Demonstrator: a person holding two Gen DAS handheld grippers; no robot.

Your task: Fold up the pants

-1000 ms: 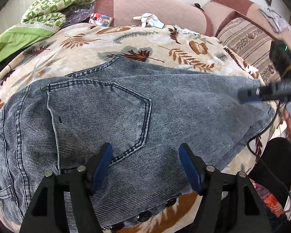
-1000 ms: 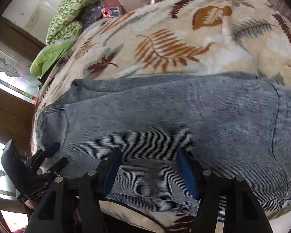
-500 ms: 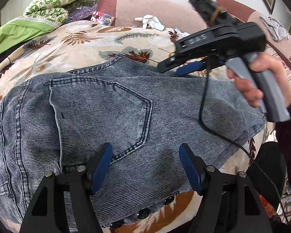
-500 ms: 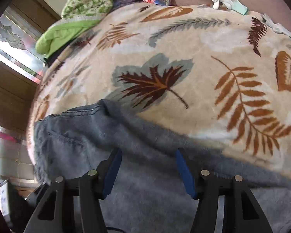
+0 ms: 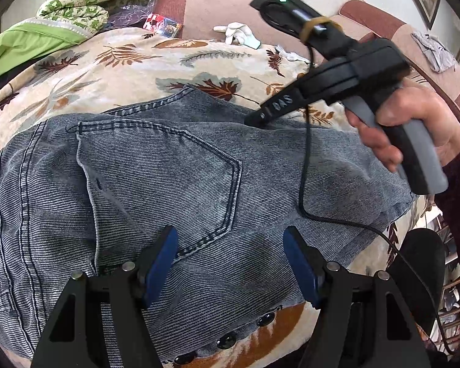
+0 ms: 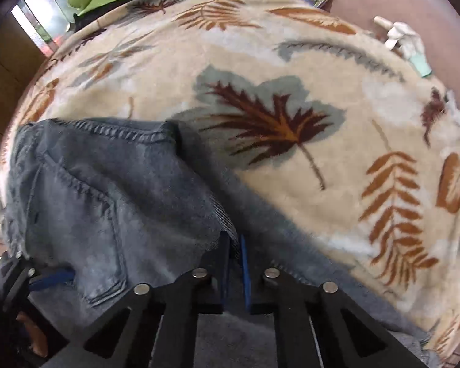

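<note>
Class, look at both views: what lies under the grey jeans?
Under the jeans lies the leaf-patterned blanket, showing beyond their far edge and again below the buttons nearest the camera. Whatever is beneath the blanket, or hidden between the denim layers, cannot be seen.

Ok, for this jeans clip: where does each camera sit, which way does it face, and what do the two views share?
Left wrist: on the left hand-held gripper, looking down over open jaws at the jeans; the right hand and right hand-held gripper show too.
Right wrist: on the right hand-held gripper, looking steeply down, shut on the jeans' edge; the left hand-held gripper shows at lower left.
Shared: jeans, leaf-print blanket, white glove.
</note>
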